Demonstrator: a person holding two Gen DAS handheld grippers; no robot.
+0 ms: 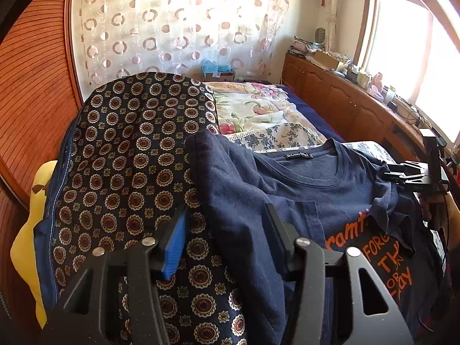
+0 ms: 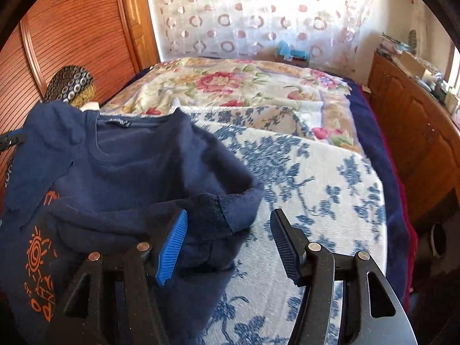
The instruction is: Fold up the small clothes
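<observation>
- A navy T-shirt [image 2: 123, 161] with orange printed lettering lay on the bed [image 2: 316, 201], on a white cover with a blue flower pattern, its round neckline and label turned toward the far end of the bed.
- In the left wrist view the left hand-held gripper [image 1: 227, 230] hovered over the shirt's left sleeve [image 1: 230, 189], which was lifted and folded inward across the chest.
- Navy cloth lay between the left jaws, but whether the pads pressed on it could not be told; the blue-ribbed pad [image 1: 176, 238] stood clear over a dark patterned cushion [image 1: 138, 143] beside the shirt.
- In the right wrist view the right hand-held gripper [image 2: 228, 238] was released, its jaws apart with nothing clamped.
- The shirt's right sleeve [image 2: 201, 215] lay folded over in a loose roll just in front of the right jaws, its cuff edge resting on the bed cover between them.
- The right hand-held gripper also showed at the right edge of the left wrist view [image 1: 414, 176], near the shirt's shoulder.
- A floral blanket [image 2: 230, 86] covered the far part of the bed.
- A wooden cabinet [image 1: 345, 100] ran along the window side, with small clutter on top.
- A sheer curtain [image 1: 178, 23] with ring patterns hung behind the bed.
</observation>
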